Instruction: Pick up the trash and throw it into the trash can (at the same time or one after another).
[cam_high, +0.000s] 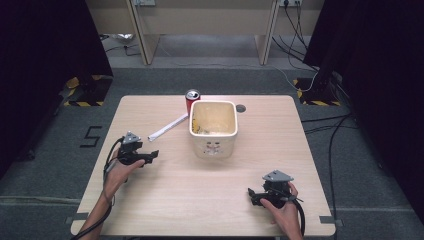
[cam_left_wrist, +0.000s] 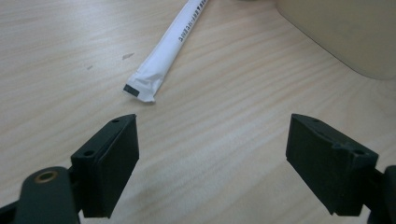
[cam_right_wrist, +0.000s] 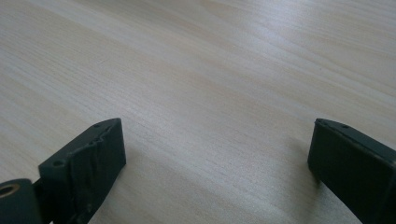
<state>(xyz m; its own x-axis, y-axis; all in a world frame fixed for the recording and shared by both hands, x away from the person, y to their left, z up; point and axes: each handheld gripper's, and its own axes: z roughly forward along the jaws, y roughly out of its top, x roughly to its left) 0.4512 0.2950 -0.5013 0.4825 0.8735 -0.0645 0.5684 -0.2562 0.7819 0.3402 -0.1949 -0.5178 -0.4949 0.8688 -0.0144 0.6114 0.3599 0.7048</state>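
Left gripper (cam_high: 150, 156) held low at the person's left, jaws wide apart and pointing right; right gripper (cam_high: 251, 196) low at the right, jaws likewise wide apart, pointing left, both empty.

On one wooden table (cam_high: 200, 190): one cream square tub (cam_high: 213, 131) at centre frame, one red drink can (cam_high: 192, 98) just behind it, one white paper-wrapped stick (cam_high: 168, 126) to its left, and two hand-held grippers, the left gripper (cam_high: 150, 155) and the right gripper (cam_high: 252, 195).

Wrapped straw (cam_high: 168, 127) lies left of bin (cam_high: 213, 145), can (cam_high: 192, 98) behind.
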